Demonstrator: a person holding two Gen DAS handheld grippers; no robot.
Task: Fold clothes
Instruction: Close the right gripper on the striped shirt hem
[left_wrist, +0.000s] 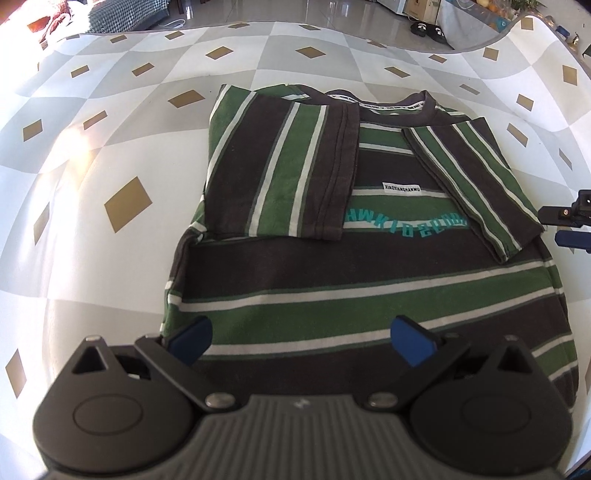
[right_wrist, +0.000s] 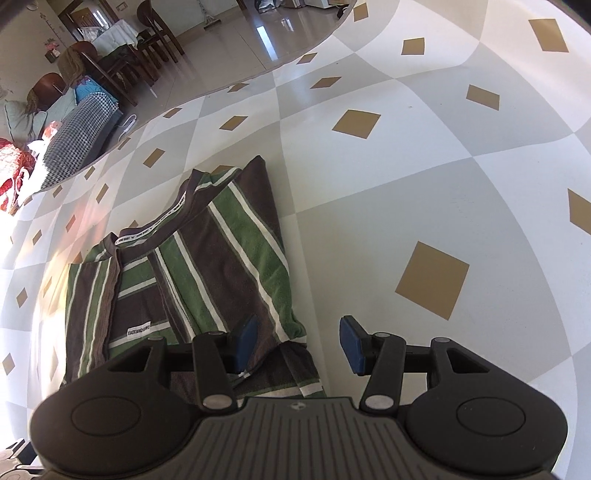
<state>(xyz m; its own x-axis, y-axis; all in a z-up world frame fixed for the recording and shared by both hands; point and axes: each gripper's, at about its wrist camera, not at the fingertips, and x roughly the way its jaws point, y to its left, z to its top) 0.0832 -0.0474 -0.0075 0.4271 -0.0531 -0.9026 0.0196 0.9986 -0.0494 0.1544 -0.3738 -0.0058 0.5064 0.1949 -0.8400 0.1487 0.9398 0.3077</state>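
One striped shirt (left_wrist: 332, 258) lies flat on the checked mat (left_wrist: 110, 147), both of its two sleeves folded in over the chest. Two grippers hover over it. The left gripper (left_wrist: 301, 341) hangs above the shirt's hem, fingers spread wide and empty. The right gripper (right_wrist: 299, 343) sits over the shirt's right edge, level, fingers also wide, gripping nothing.

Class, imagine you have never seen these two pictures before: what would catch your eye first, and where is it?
First the striped T-shirt, green, dark and white, lying flat mid-mat with both sleeves folded inward over its chest. Next, the checked mat with gold diamonds spreading all around it. Then the blue-tipped left gripper, open over the hem, and the right gripper, open at the shirt's edge.
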